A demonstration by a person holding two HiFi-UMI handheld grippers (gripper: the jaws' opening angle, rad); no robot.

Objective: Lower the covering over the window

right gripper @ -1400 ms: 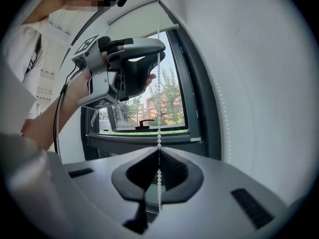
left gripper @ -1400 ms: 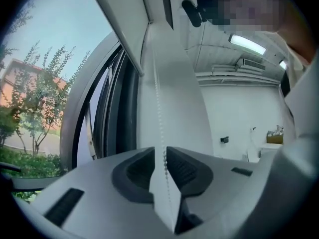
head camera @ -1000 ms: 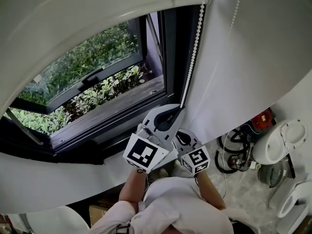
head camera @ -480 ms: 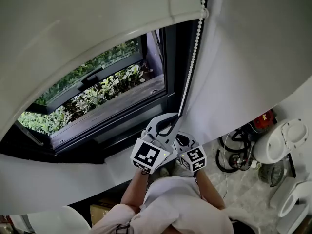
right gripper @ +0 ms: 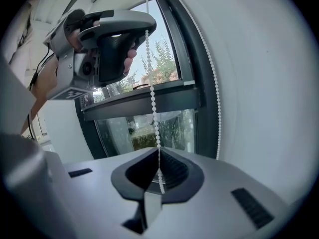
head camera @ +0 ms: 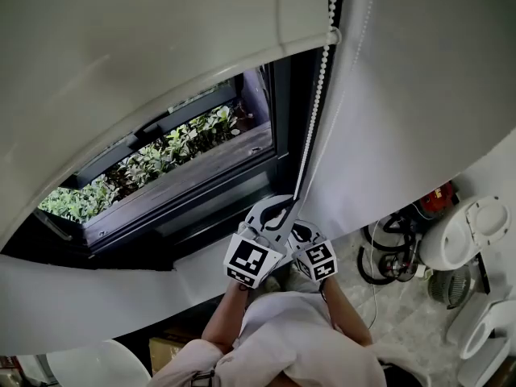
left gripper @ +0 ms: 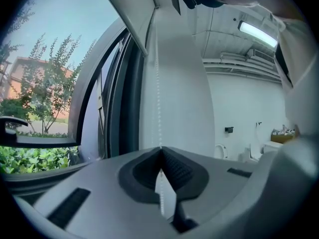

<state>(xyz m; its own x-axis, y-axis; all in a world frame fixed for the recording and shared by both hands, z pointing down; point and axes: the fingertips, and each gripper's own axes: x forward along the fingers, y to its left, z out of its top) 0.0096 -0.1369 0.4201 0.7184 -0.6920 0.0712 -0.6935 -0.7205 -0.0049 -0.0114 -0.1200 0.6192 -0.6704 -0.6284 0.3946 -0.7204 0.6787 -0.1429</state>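
Both clamped: left gripper (left gripper: 160, 156), right gripper (right gripper: 158, 158) on one bead chain (head camera: 316, 111), seemingly same strand.

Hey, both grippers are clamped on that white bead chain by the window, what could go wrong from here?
The thin white bead chain is pinched near the pad tips of the left gripper and right gripper, so beads may slip through. Both grip one strand close together, so they might bump each other.
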